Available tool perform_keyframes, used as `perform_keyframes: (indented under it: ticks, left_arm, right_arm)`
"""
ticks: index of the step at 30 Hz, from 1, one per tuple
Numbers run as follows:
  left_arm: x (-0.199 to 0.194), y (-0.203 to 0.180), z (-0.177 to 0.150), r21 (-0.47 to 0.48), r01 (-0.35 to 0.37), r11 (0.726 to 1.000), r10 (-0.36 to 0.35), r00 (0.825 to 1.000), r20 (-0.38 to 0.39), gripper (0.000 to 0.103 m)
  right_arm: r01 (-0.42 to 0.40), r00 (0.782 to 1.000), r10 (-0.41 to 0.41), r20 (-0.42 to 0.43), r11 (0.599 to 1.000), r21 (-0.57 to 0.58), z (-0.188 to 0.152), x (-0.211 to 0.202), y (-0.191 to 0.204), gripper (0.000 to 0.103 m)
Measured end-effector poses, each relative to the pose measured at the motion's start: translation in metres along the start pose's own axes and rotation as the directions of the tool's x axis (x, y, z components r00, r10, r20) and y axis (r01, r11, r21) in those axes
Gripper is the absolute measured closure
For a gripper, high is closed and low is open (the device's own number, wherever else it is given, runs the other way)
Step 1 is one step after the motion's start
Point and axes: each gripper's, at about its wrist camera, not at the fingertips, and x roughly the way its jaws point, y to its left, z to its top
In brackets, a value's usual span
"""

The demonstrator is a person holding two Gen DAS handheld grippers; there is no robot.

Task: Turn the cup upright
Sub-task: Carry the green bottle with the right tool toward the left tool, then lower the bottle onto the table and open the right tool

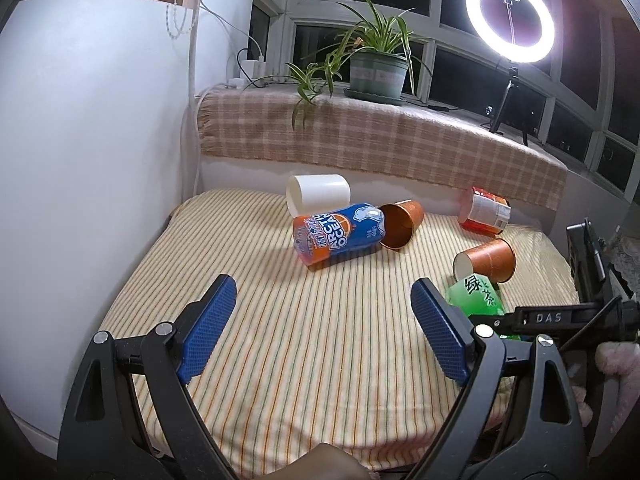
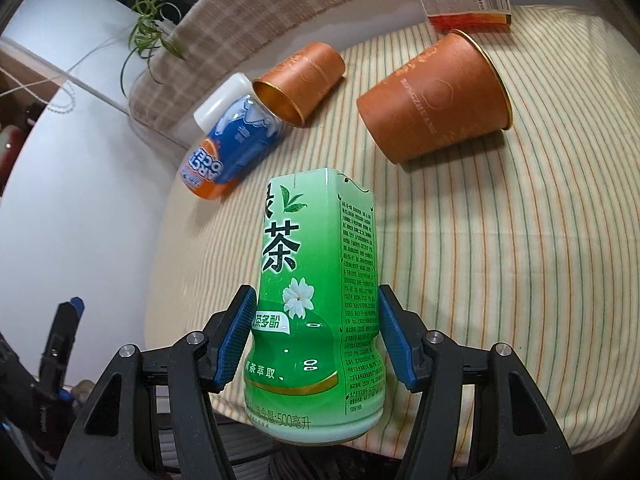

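Right gripper pinches the green cup low near 1 end, left gripper spread and idle; turning it may let it slip out.

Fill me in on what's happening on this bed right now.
A person works two handheld tongs over a striped bedcover strewn with tipped-over cups. The right tongs are clamped on a green tea cup, made from a cut-off bottle. The left tongs hang open and empty over bare cloth. Lying on their sides are two copper cups, a blue Arctic Ocean cup, a white cup and a red one.
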Motion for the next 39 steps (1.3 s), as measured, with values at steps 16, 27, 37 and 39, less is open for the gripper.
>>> perform_keyframes:
  ticks: [16, 27, 37, 39]
  left_arm:
    - [0.011, -0.013, 0.002, 0.000, 0.042, 0.999, -0.042, 0.999, -0.033, 0.012]
    - [0.037, -0.030, 0.001, -0.059, 0.173, 0.983, -0.180, 0.972, -0.152, 0.012]
    - [0.077, -0.055, 0.003, -0.152, 0.295, 0.943, -0.329, 0.893, -0.308, 0.012]
    - [0.088, -0.062, 0.002, -0.174, 0.324, 0.930, -0.366, 0.862, -0.351, 0.012]
  right_arm:
    - [0.088, 0.994, -0.082, 0.066, 0.993, -0.081, -0.001, -0.008, 0.000, 0.037]
    - [0.197, 0.967, -0.162, 0.197, 0.965, -0.175, -0.007, -0.041, 0.000, 0.037]
    - [0.359, 0.911, -0.286, 0.298, 0.905, -0.230, -0.023, -0.067, -0.011, 0.037]
    - [0.364, 0.907, -0.293, 0.302, 0.906, -0.217, -0.025, -0.071, -0.016, 0.037]
